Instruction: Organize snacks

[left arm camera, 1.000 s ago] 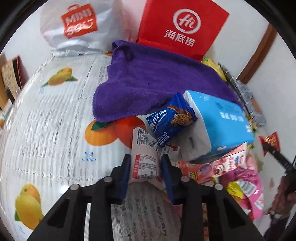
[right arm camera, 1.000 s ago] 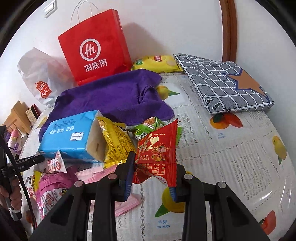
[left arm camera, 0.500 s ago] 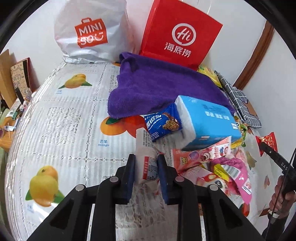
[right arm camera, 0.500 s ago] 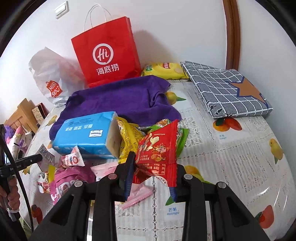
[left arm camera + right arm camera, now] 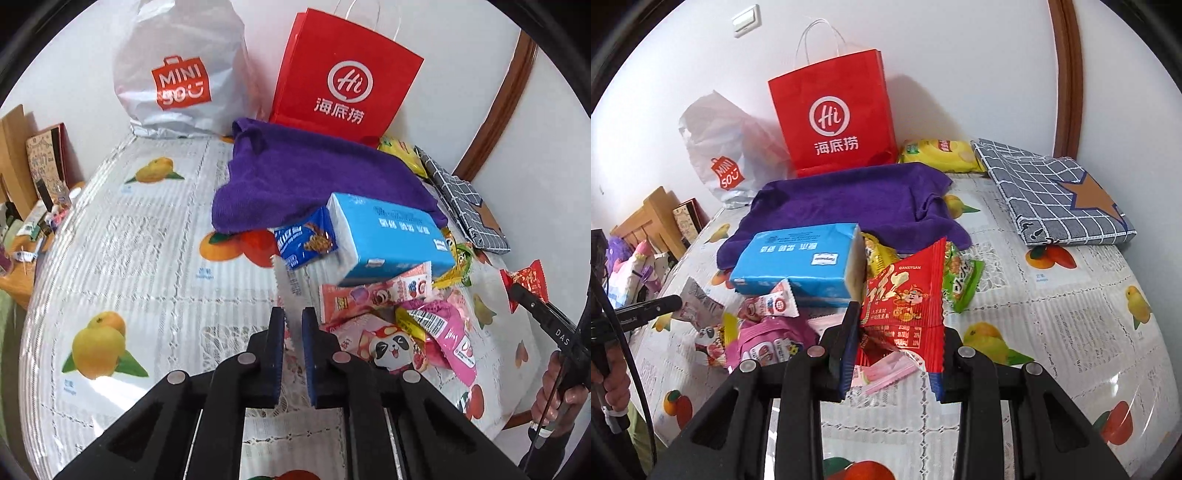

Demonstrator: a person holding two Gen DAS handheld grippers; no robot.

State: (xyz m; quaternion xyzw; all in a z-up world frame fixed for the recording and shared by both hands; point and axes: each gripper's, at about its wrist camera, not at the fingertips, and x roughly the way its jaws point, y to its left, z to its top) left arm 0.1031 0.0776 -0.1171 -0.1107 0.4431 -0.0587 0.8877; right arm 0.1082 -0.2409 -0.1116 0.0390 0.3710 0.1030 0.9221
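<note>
Above the fruit-print tablecloth [image 5: 110, 258], each gripper holds one snack clear of the pile.

Left wrist view: the left gripper [image 5: 293, 325] is pinched nearly closed on a thin white packet [image 5: 286, 286], edge-on, just in front of the blue cookie pack [image 5: 306, 243] and the blue tissue pack [image 5: 391, 236].
Right wrist view: the right gripper [image 5: 897, 354] is clamped, jaws set wider, on a red snack packet [image 5: 905, 299], upright before the tissue pack and a green snack bag [image 5: 960, 280].

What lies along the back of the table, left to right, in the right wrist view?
White Miniso bag → red paper bag → yellow chip bag → grey checked cloth.
</note>
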